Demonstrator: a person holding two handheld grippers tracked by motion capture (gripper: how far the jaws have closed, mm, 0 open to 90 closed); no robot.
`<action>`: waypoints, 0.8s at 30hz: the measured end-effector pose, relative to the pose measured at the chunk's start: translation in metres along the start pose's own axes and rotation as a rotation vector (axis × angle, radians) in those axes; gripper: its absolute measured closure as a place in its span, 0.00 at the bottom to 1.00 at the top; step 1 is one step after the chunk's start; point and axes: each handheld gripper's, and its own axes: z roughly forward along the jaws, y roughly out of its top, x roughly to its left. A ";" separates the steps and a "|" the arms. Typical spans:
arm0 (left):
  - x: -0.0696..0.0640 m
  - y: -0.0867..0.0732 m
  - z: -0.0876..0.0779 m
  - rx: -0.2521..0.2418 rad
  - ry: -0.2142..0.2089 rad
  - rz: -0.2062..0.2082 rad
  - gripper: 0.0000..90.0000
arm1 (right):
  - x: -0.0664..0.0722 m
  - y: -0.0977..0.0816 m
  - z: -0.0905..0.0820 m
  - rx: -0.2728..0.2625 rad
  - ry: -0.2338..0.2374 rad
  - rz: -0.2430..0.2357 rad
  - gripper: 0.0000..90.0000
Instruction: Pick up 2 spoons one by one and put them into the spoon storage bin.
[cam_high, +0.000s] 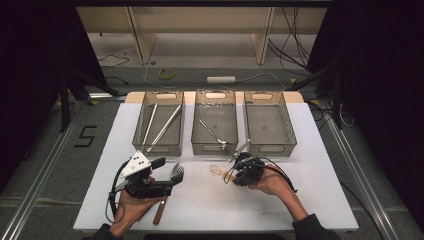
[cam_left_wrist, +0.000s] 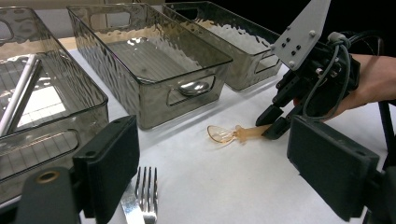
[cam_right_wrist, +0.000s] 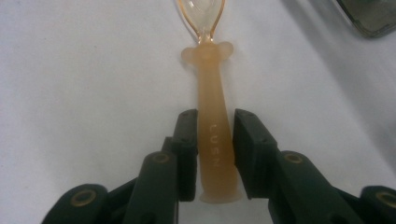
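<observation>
Sorting cutlery: translucent amber plastic spoon is straddled at its handle by right gripper, jaws barely touching, for lifting off white counter.
Left gripper: jaws released, parked above steel fork near counter's front edge.

My spoon: translucent amber plastic, matt handle. Fork: polished metal. Bins: smoky, rippled clear plastic. Tabletop: smooth, matt white. My tool pads: matt black.

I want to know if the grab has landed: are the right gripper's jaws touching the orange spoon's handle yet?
Cannot tell. In the right gripper view the right gripper straddles the orange spoon; one jaw meets the handle, the other shows perhaps a sliver of gap.
</observation>
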 end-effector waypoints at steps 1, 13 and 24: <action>0.000 0.000 0.000 0.001 0.000 0.000 0.18 | 0.000 0.000 0.000 0.000 0.000 0.000 0.80; 0.000 -0.001 -0.001 0.001 0.003 0.001 0.18 | 0.002 0.000 -0.006 -0.040 -0.014 -0.032 0.84; 0.000 -0.001 -0.002 -0.002 0.003 -0.004 0.18 | -0.001 0.000 -0.015 -0.093 -0.003 -0.014 0.84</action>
